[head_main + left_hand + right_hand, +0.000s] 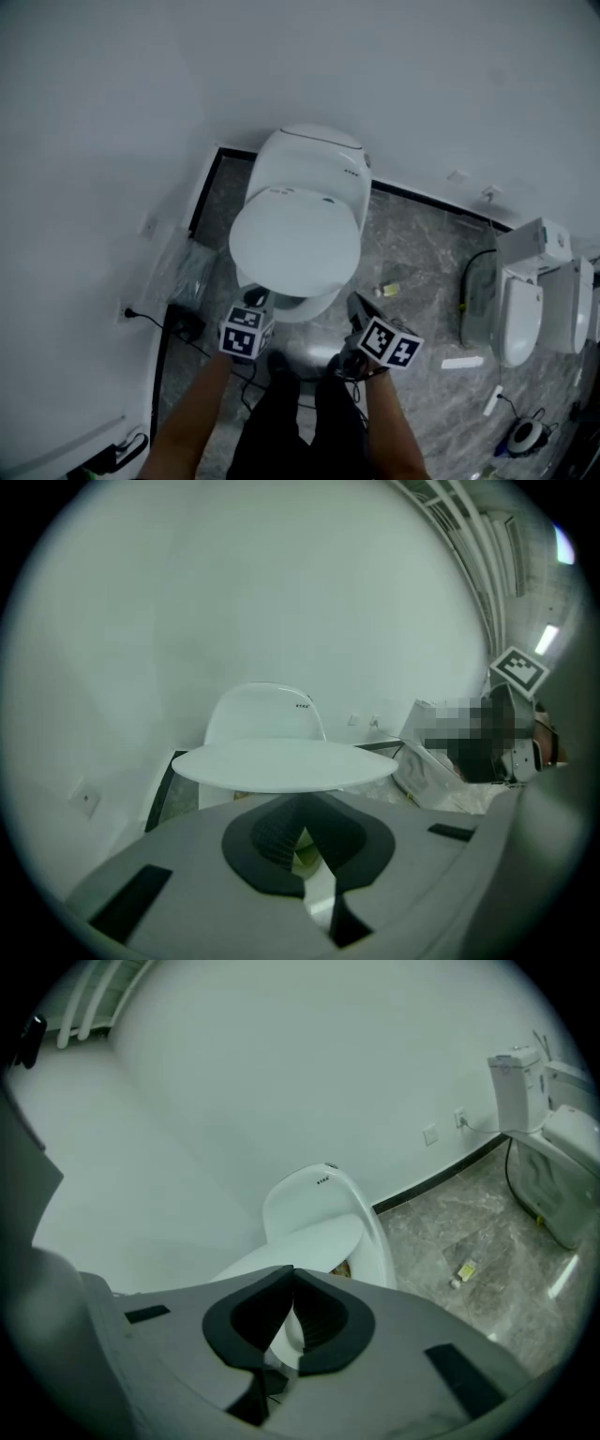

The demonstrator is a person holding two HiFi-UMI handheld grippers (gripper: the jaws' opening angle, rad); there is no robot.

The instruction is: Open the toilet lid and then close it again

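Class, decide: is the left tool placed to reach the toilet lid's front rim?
Probably yes: the left tool sits right by the rim of the partly raised toilet lid, nothing between; its shut jaws could only nudge it.

Head view steeply down; gripper views low, near, forward; all share toilet [317, 161].

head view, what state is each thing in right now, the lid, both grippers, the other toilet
lid: part raised, neither down nor upright
left gripper: shut, nothing between the jaws, by the lid's front edge
right gripper: shut, nothing between the jaws
other toilet: lid down
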